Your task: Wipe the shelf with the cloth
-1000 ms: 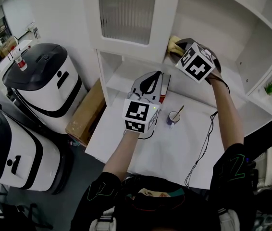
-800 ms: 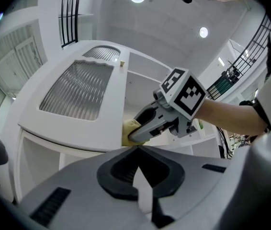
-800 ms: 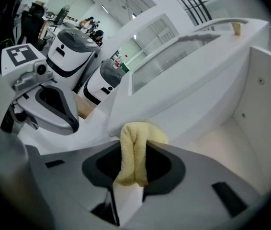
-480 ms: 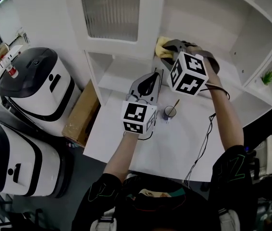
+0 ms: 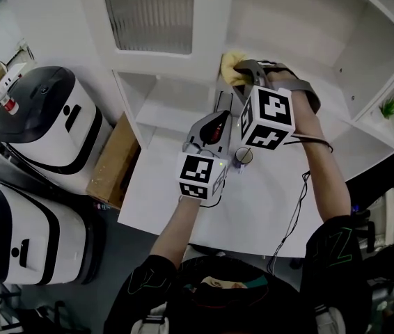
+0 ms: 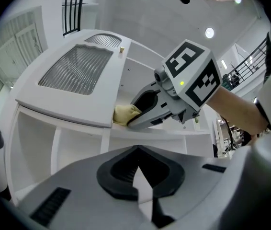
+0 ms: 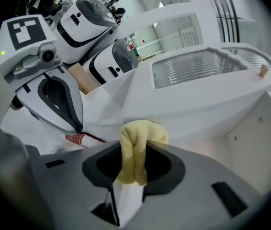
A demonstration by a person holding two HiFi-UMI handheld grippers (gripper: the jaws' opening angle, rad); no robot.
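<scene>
fingers of the right gripper (image 7: 133, 169) clamp the yellow cloth (image 7: 142, 133), seemingly touching the shelf (image 5: 336, 101) just ahead; press down and sweep evenly. left gripper (image 6: 138, 176) fingers together, empty.

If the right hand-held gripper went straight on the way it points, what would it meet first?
Probably the white cabinet frame just beyond the yellow cloth clamped in the right hand-held gripper, though depth is hard to judge.

Head view steeply down; gripper views close along their jaws; cloth (image 7: 134, 150) apparently common to all.
</scene>
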